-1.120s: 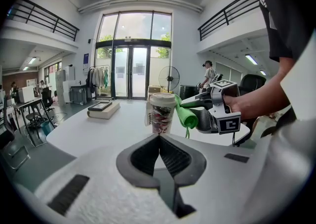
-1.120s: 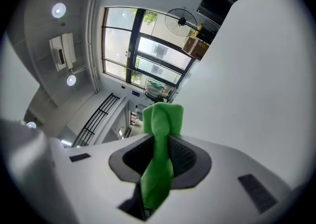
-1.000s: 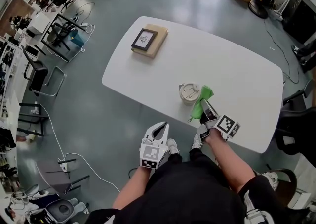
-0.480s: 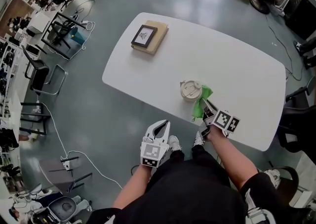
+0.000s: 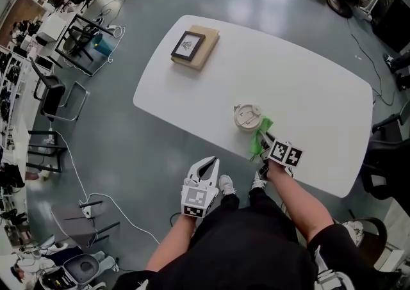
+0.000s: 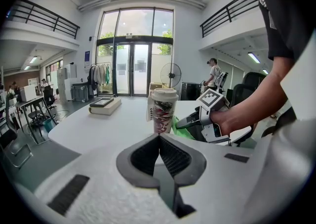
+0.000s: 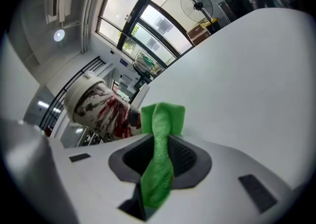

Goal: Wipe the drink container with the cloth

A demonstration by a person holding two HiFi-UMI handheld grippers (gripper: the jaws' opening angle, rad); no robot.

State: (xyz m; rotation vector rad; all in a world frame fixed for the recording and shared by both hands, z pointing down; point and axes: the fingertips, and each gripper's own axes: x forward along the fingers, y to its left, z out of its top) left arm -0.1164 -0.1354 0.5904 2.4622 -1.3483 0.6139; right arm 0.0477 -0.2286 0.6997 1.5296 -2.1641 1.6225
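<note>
A paper coffee cup (image 5: 246,117) with a white lid and red-patterned sleeve stands upright on the white table (image 5: 301,90) near its front edge. My right gripper (image 5: 264,138) is shut on a green cloth (image 5: 259,140), whose free end lies against the cup's side. In the right gripper view the cloth (image 7: 159,155) runs up between the jaws and touches the cup (image 7: 101,109). My left gripper (image 5: 206,167) hangs off the table, below its front edge, shut with nothing in it. The left gripper view shows the cup (image 6: 163,111) ahead and the right gripper (image 6: 197,118) beside it.
A framed picture (image 5: 188,45) lies on a tan book (image 5: 200,54) at the table's far left corner. Office chairs (image 5: 54,100) and cables stand on the grey floor at the left. A black chair (image 5: 384,167) sits by the table's right end.
My right gripper has shifted slightly toward me and to the right with the cloth, which now hangs closer against the cup. The left gripper has stayed put.
</note>
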